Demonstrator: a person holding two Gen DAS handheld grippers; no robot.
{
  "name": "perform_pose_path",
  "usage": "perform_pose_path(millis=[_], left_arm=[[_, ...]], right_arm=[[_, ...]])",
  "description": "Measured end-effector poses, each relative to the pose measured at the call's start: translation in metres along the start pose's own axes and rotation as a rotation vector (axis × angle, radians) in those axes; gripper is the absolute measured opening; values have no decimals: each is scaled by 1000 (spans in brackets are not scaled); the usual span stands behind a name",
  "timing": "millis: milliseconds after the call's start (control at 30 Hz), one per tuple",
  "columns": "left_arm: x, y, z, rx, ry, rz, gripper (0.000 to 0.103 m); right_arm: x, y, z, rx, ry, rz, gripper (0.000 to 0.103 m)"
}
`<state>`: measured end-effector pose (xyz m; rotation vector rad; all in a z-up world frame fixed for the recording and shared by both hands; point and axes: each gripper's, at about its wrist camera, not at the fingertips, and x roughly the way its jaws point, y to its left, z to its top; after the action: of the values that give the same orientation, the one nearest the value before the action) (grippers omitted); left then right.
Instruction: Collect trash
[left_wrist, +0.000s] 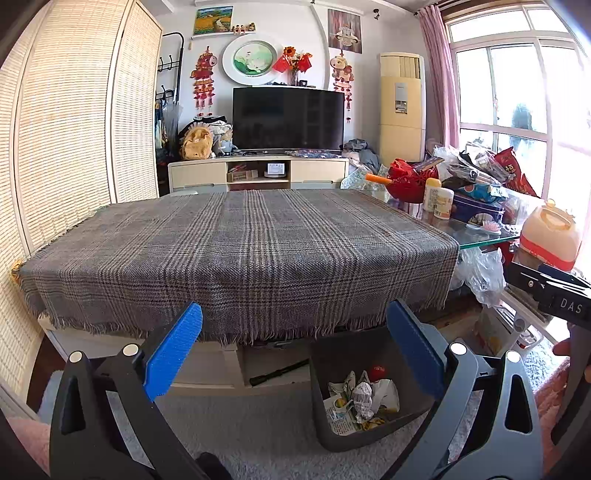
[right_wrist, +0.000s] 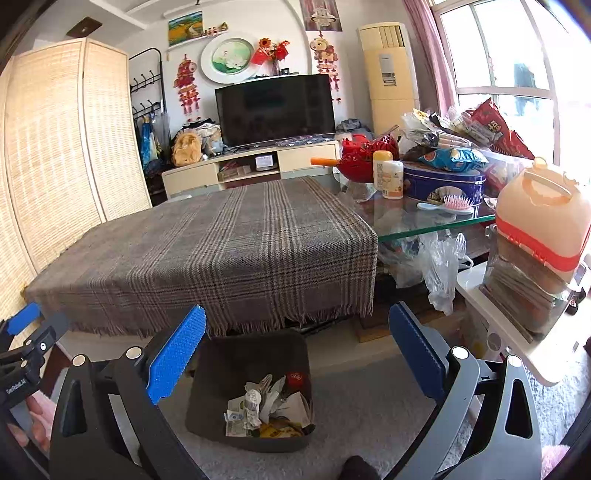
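Two fisheye views look forward from a pair of hand-held tongs toward a low bench (left_wrist: 236, 236) draped in a grey plaid cloth (right_wrist: 207, 251). The cloth's top is bare; no trash shows on it.

The left tongs (left_wrist: 293, 345) stand wide apart and hold nothing. The right tongs (right_wrist: 297, 349) are likewise spread wide and empty.

The trash (right_wrist: 267, 410) lies in 1 dark grey bin (right_wrist: 221, 373) on the pale carpet, just in front of the bench's fringed edge. It is a heap of crumpled papers and wrappers with 1 small red round item; the pieces overlap too much to count. The bin sits below and ahead of both tongs. In the right wrist view it lies nearly centred between the 2 blue pads, slightly toward the left one. In the left wrist view the same bin (left_wrist: 321, 417) lies low and toward the right-hand pad. The right tongs therefore seem better lined up with it. The bin has no clear long axis; its opening tilts toward the cameras.

To the right, the bench's uncovered glass part (right_wrist: 424, 227) carries household clutter: snack bags, 1 blue tin, 2 pale bottles, 1 pink hairbrush. Whether any of it counts as trash cannot be told. With the cloth bare, the task looks close to done.
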<state>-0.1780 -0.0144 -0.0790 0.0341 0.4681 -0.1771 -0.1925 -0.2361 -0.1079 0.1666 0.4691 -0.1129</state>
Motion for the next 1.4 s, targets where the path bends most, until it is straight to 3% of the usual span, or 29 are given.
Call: perform_pose_path(millis=[1400], left_arm=[[0,0,1,-9,3,5,95]], right_arm=[[0,-2,1,33,2,7,100]])
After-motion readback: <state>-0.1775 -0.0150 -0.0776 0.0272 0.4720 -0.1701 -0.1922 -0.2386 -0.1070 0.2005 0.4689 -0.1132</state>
